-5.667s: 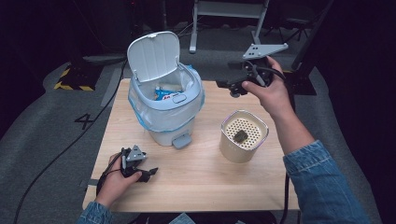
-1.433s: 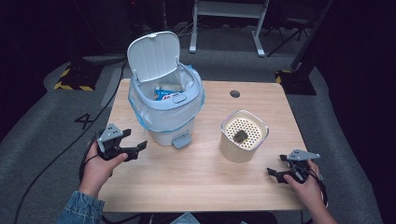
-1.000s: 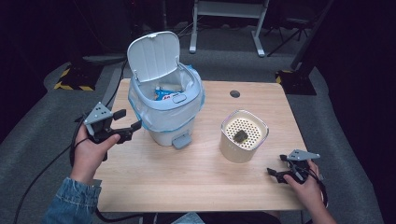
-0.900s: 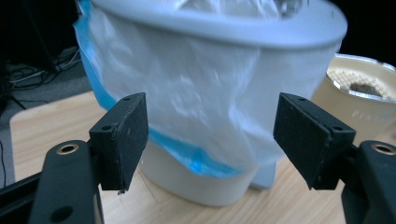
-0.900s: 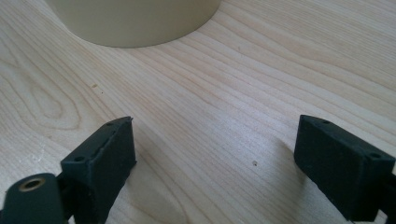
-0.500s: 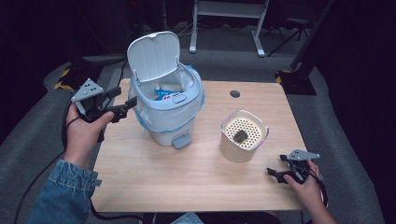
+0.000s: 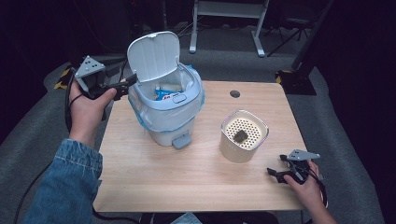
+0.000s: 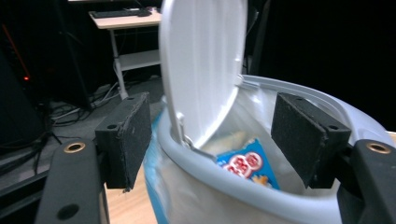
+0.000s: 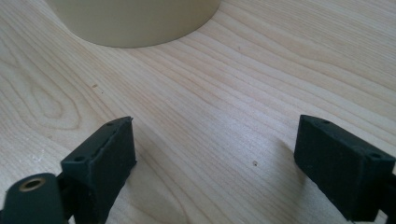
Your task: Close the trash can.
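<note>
A pale blue pedal bin [image 7: 167, 119] stands at the table's back left, lined with a blue bag. Its white lid [image 7: 153, 56] is tipped up, and a blue snack packet [image 7: 163, 94] lies inside. My left gripper [image 7: 125, 86] is raised at the bin's left side, open. In the left gripper view the gripper [image 8: 215, 140] has its jaws on either side of the lid [image 8: 205, 65] near its hinge edge, not touching it, with the packet [image 8: 247, 165] behind. My right gripper [image 7: 274, 174] rests open on the table at the front right, with bare wood between the jaws of the gripper [image 9: 215, 163].
A cream perforated cup [image 7: 243, 140] with a small dark lump [image 7: 241, 136] in it stands right of the bin; its base [image 9: 135, 21] lies just ahead of the right gripper. The wooden table [image 7: 196, 177] has a cable hole [image 7: 235, 94] at the back. Desks stand behind.
My left gripper has risen from the table's front left and moved back up to the bin's lid. The right hand came from beside the bin to the front right, then stayed still.
</note>
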The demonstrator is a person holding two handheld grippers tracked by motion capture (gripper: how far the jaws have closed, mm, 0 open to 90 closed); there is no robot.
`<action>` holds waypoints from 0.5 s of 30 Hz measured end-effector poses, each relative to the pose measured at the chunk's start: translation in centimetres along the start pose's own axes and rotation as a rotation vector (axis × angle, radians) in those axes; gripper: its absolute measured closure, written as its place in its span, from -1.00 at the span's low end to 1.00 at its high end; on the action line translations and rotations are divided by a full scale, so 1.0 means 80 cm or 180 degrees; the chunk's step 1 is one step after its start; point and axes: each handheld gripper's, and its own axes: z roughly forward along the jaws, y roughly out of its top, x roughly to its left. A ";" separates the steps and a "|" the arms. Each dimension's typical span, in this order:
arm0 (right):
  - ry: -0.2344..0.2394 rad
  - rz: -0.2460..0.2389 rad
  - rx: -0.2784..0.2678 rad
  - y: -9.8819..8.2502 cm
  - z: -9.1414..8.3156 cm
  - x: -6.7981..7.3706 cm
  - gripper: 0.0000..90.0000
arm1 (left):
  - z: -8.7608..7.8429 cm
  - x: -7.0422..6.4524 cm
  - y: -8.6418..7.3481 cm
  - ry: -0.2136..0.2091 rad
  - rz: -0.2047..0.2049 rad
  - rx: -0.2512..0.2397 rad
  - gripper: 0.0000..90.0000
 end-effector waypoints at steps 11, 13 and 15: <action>0.0001 -0.0001 -0.0001 0.000 0.000 0.000 -0.72 | 0.037 0.014 0.022 -0.0061 0.0008 -0.0020 -0.35; 0.0000 0.0001 0.0000 0.000 0.000 0.000 -0.72 | 0.043 0.014 0.025 -0.0107 0.0033 -0.0030 -0.35; 0.0001 0.0000 0.0000 0.000 0.000 0.000 -0.72 | 0.047 0.014 0.028 -0.0167 0.0058 -0.0059 -0.35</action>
